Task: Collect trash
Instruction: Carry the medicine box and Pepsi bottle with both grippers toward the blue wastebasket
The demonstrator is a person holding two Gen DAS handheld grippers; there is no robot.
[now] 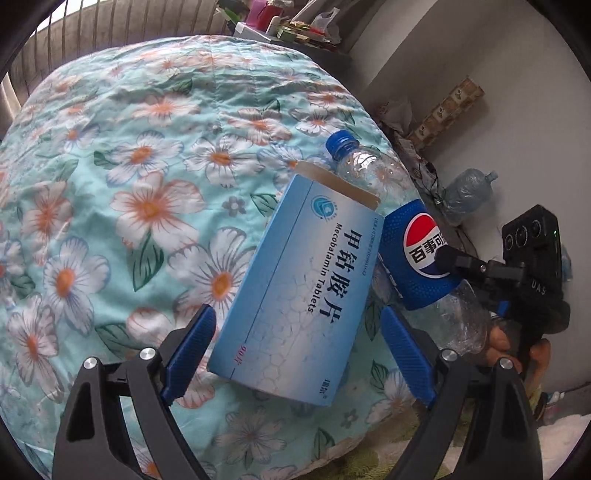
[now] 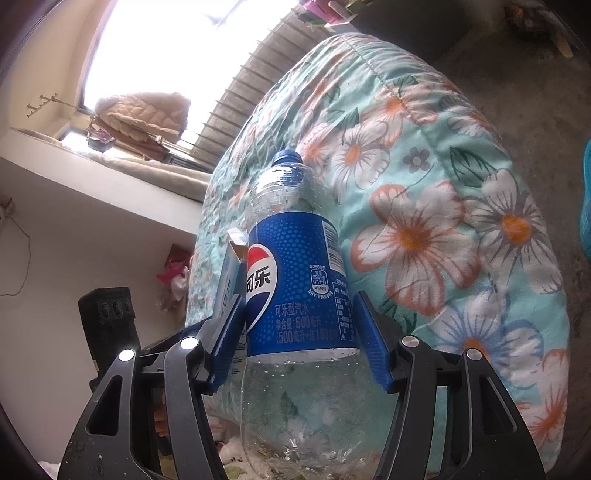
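Note:
A light-blue tablet box (image 1: pixel 295 280) lies flat on the flowered quilt (image 1: pixel 129 166), one end flap standing open. My left gripper (image 1: pixel 297 314) is open around the box's near half, with a small gap at each blue pad. My right gripper (image 2: pixel 300 297) is shut on an empty Pepsi bottle (image 2: pixel 295 280) with a blue cap, its pads pressing the blue label. In the left wrist view the bottle (image 1: pixel 410 254) lies just right of the box, with one right finger (image 1: pixel 452 258) on its label. From the right wrist, only the box's edge (image 2: pixel 231 273) shows behind the bottle.
The quilt (image 2: pixel 424 221) bulges high over a bed. A cluttered shelf (image 1: pixel 288 26) stands beyond it. A large water jug (image 1: pixel 469 192) sits on the grey floor to the right. A hand (image 1: pixel 498 339) holds the right gripper's handle.

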